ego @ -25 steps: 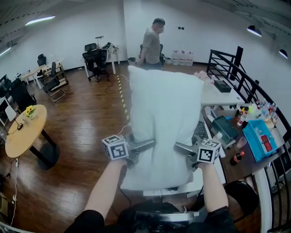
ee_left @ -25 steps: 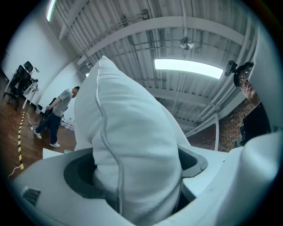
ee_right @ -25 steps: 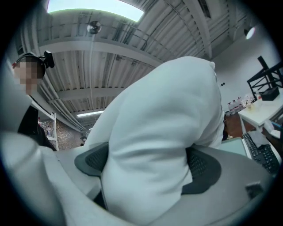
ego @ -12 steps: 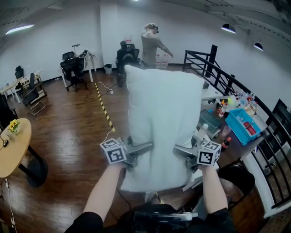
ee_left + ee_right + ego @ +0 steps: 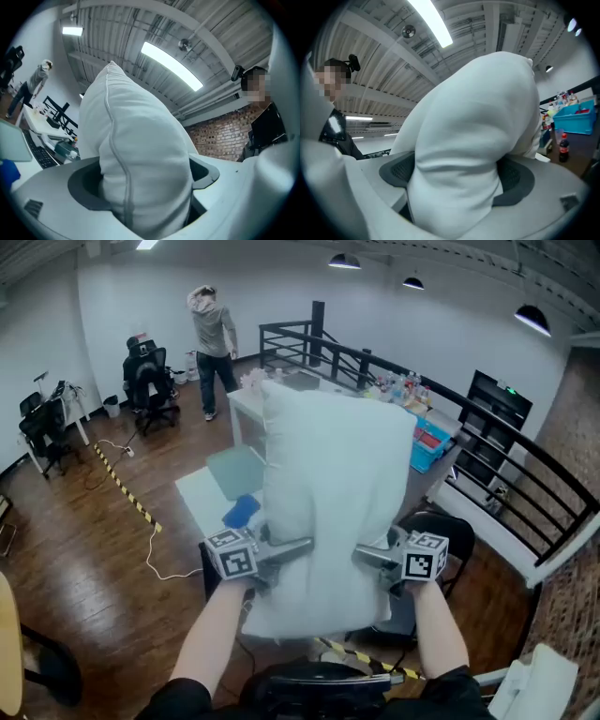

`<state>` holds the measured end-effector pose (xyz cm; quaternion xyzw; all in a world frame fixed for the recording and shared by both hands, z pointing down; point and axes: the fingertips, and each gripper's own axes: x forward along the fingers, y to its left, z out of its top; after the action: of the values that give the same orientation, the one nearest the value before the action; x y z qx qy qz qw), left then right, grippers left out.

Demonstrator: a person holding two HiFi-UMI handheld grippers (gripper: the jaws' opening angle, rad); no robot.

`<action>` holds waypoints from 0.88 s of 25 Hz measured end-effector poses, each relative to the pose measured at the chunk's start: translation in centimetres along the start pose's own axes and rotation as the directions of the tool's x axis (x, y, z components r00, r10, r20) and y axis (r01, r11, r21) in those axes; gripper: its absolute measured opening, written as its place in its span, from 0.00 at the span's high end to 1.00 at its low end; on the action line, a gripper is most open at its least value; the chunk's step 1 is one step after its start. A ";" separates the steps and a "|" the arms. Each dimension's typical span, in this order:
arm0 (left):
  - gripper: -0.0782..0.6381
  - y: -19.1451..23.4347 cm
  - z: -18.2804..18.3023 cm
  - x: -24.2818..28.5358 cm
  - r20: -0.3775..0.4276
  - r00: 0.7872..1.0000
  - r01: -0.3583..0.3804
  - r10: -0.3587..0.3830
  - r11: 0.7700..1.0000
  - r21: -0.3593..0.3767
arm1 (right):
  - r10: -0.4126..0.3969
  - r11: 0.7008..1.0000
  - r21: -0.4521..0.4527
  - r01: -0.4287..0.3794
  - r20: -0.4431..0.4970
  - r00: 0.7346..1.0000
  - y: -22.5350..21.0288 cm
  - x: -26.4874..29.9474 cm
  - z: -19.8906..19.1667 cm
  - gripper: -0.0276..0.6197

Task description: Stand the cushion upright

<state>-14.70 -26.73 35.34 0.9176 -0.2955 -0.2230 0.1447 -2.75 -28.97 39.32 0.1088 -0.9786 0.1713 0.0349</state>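
A big white cushion hangs upright in the air in front of me, held from both sides near its lower end. My left gripper is shut on its left edge; in the left gripper view the cushion bulges between the grey pads. My right gripper is shut on its right edge, and the right gripper view shows the cushion squeezed between its pads. Both marker cubes face me.
Below the cushion is a white desk with a blue object. A black chair stands at right, a black railing runs behind. A person stands at the far left back. Yellow-black tape crosses the wooden floor.
I have swung round to the right with the cushion still held in both grippers: the round table at left is gone, and the railing, brick wall and black chair have come in at right.
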 end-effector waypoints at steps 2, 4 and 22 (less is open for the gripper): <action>0.23 -0.9 -2.3 3.4 -0.040 0.998 0.056 -0.057 0.998 -0.030 | -0.056 0.998 0.012 0.056 0.006 0.998 -1.3 -3.7 -0.6 0.18; 0.23 -1.7 -4.4 6.6 -0.066 0.992 0.105 -0.108 0.993 -0.056 | -0.103 0.994 0.028 0.102 0.025 0.994 -2.6 -7.2 -1.1 0.18; 0.22 -11.4 -26.7 40.2 -0.127 0.940 0.293 -0.316 0.940 -0.173 | -0.360 0.931 0.095 0.351 0.104 0.927 -19.1 -43.2 -5.6 0.18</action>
<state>33.14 -38.57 40.73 0.9530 -0.1198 -0.1936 0.1998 43.76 -35.88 46.24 0.2958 -0.9358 0.1918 0.0025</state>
